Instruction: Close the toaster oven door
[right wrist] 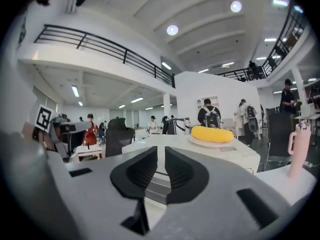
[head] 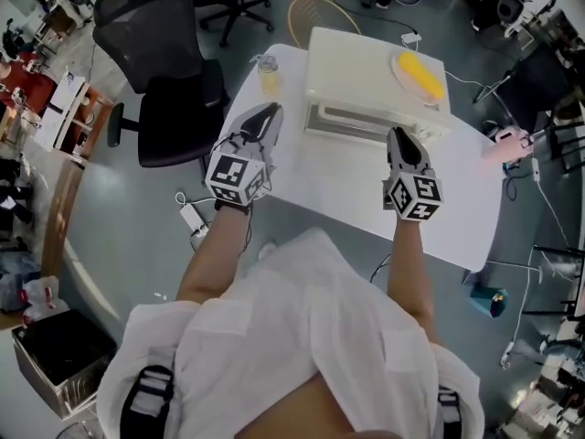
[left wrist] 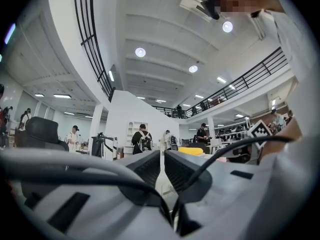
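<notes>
The left gripper point(head: 268, 112) and right gripper point(head: 398, 135) are held near the oven point(head: 352, 71), jaws slightly apart, empty; black squares are printed on them.

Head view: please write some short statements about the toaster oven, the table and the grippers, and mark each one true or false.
1. A plate with a yellow food stands on top of the toaster oven. True.
2. The right gripper holds the plate. False: it holds nothing and is above the table, in front of the oven.
3. A glass stands on the table beside the oven. True.
4. The black office chair is at the right of the table. False: it is at the left.
</notes>
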`<action>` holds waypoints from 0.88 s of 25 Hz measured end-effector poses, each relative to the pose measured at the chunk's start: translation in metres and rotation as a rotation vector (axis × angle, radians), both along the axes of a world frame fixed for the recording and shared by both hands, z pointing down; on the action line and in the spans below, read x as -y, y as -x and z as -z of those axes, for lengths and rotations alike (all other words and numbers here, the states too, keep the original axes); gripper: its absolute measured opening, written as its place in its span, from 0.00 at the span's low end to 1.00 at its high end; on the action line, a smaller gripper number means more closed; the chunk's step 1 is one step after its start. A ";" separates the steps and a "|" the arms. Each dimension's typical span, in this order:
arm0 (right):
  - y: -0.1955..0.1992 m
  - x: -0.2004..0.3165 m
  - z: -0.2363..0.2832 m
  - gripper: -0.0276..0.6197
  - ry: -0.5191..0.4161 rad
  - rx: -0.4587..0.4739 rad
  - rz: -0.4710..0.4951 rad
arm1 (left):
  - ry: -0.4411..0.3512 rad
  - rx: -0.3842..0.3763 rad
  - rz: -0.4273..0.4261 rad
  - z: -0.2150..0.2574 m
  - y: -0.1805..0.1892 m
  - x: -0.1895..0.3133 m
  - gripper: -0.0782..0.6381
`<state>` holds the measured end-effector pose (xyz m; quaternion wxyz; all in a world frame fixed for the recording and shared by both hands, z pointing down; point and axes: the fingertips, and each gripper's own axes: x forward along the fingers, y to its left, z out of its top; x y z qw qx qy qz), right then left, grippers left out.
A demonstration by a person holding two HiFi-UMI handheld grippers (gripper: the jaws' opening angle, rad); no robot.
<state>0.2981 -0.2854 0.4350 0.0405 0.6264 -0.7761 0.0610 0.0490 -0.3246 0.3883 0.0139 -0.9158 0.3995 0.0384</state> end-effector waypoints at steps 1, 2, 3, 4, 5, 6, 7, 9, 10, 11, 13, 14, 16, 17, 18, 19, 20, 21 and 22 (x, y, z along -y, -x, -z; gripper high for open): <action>0.000 -0.006 0.006 0.12 -0.029 0.029 0.009 | -0.006 -0.001 -0.003 0.002 -0.002 -0.003 0.14; 0.000 -0.012 0.011 0.11 -0.056 0.047 0.016 | -0.015 0.001 -0.008 0.005 -0.005 -0.004 0.14; 0.000 -0.017 0.016 0.11 -0.079 0.062 0.022 | -0.023 0.004 -0.013 0.007 -0.007 -0.006 0.14; -0.001 -0.023 0.021 0.11 -0.098 0.076 0.026 | -0.029 0.006 -0.017 0.009 -0.010 -0.008 0.14; -0.003 -0.029 0.025 0.11 -0.112 0.091 0.028 | -0.033 0.006 -0.020 0.011 -0.011 -0.010 0.14; -0.004 -0.035 0.027 0.11 -0.122 0.102 0.029 | -0.036 0.004 -0.022 0.013 -0.012 -0.012 0.14; -0.007 -0.041 0.029 0.11 -0.128 0.106 0.026 | -0.040 0.003 -0.023 0.015 -0.014 -0.015 0.14; -0.014 -0.050 0.031 0.11 -0.136 0.106 0.013 | -0.050 0.005 -0.024 0.018 -0.017 -0.018 0.14; -0.017 -0.053 0.031 0.10 -0.140 0.107 0.004 | -0.056 0.007 -0.024 0.019 -0.019 -0.018 0.14; -0.020 -0.055 0.032 0.08 -0.143 0.108 -0.005 | -0.061 0.009 -0.025 0.021 -0.020 -0.019 0.14; -0.024 -0.059 0.034 0.05 -0.146 0.110 -0.015 | -0.064 0.012 -0.027 0.022 -0.021 -0.019 0.14; -0.025 -0.060 0.036 0.05 -0.147 0.108 -0.016 | -0.063 0.013 -0.030 0.022 -0.022 -0.020 0.14; -0.025 -0.061 0.038 0.05 -0.142 0.099 -0.015 | -0.061 0.015 -0.035 0.022 -0.024 -0.021 0.14; -0.025 -0.062 0.038 0.05 -0.140 0.094 -0.014 | -0.060 0.015 -0.036 0.022 -0.025 -0.022 0.14; -0.025 -0.062 0.038 0.05 -0.138 0.090 -0.012 | -0.061 0.015 -0.037 0.022 -0.026 -0.023 0.14; -0.025 -0.063 0.038 0.05 -0.137 0.086 -0.011 | -0.062 0.015 -0.038 0.022 -0.027 -0.023 0.14; -0.024 -0.062 0.038 0.05 -0.135 0.079 -0.012 | -0.064 0.015 -0.038 0.022 -0.027 -0.023 0.14; -0.024 -0.062 0.038 0.05 -0.133 0.073 -0.012 | -0.064 0.015 -0.037 0.022 -0.026 -0.022 0.14; -0.023 -0.062 0.037 0.05 -0.128 0.067 -0.012 | -0.063 0.016 -0.035 0.022 -0.025 -0.022 0.14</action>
